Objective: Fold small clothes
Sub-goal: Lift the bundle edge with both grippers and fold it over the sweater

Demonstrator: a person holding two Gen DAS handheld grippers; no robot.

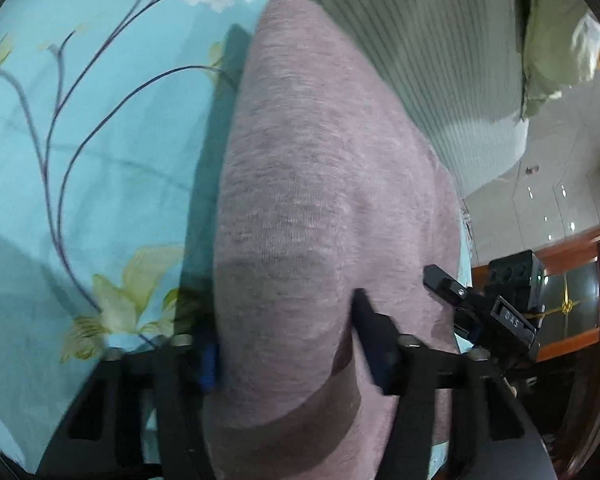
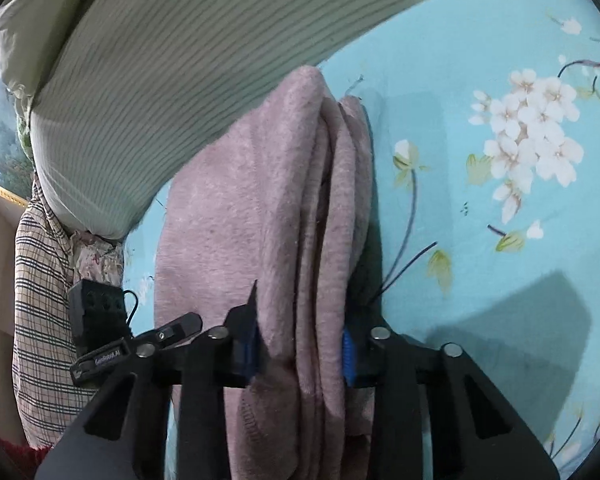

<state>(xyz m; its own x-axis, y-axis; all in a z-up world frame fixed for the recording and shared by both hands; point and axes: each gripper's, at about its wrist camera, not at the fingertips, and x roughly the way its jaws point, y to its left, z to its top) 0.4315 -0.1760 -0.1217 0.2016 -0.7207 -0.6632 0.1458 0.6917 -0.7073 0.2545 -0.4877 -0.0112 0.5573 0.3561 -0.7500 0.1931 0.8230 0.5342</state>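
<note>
Pink garment (image 2: 260, 208) is lying folded on the bed (image 2: 480, 280), its long axis running straight away from both grippers. Right gripper (image 2: 300, 354) is clamping its bunched near edge (layers stacked); left gripper (image 1: 288, 356) is straddling the same end, contact unclear.

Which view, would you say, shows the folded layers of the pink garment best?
The right wrist view: the pink garment shows its stacked folds edge-on between the fingers. The left wrist view shows only one smooth, blurred face of it.
</note>
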